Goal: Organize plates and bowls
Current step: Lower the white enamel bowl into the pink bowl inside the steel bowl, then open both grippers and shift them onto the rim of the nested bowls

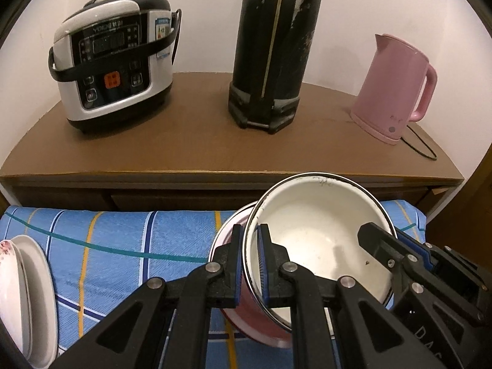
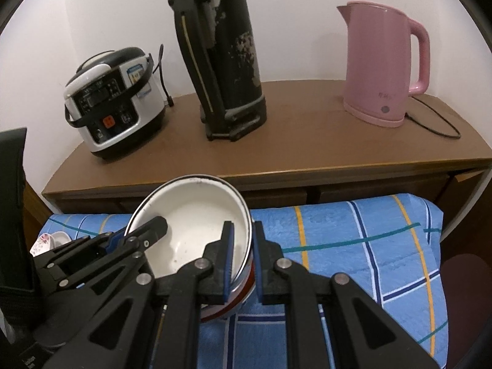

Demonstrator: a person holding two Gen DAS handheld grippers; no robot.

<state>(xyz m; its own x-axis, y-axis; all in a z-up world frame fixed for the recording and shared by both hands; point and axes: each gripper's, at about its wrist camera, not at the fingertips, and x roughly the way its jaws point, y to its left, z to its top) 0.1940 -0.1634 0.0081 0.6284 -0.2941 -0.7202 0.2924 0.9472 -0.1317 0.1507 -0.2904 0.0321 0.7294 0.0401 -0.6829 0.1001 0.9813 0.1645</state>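
Note:
A white enamel bowl (image 1: pixel 313 240) with a dark rim and a red outside hangs tilted above the blue checked cloth (image 1: pixel 123 246). My left gripper (image 1: pixel 250 255) is shut on the bowl's left wall, one pad inside and one outside. My right gripper (image 2: pixel 244 255) is shut on the opposite wall of the same bowl (image 2: pixel 190 224). Each gripper shows in the other's view, reaching into the bowl from the side. A stack of white plates with a flowered edge (image 1: pixel 27 295) lies at the far left on the cloth, also seen small as plates (image 2: pixel 50 240) in the right wrist view.
Behind the cloth stands a brown wooden cabinet (image 1: pixel 215 150). On it are a white and black rice cooker (image 1: pixel 113 64), a tall black thermos (image 1: pixel 273 49) and a pink kettle (image 1: pixel 396 89) with a black cord. A pale wall closes the back.

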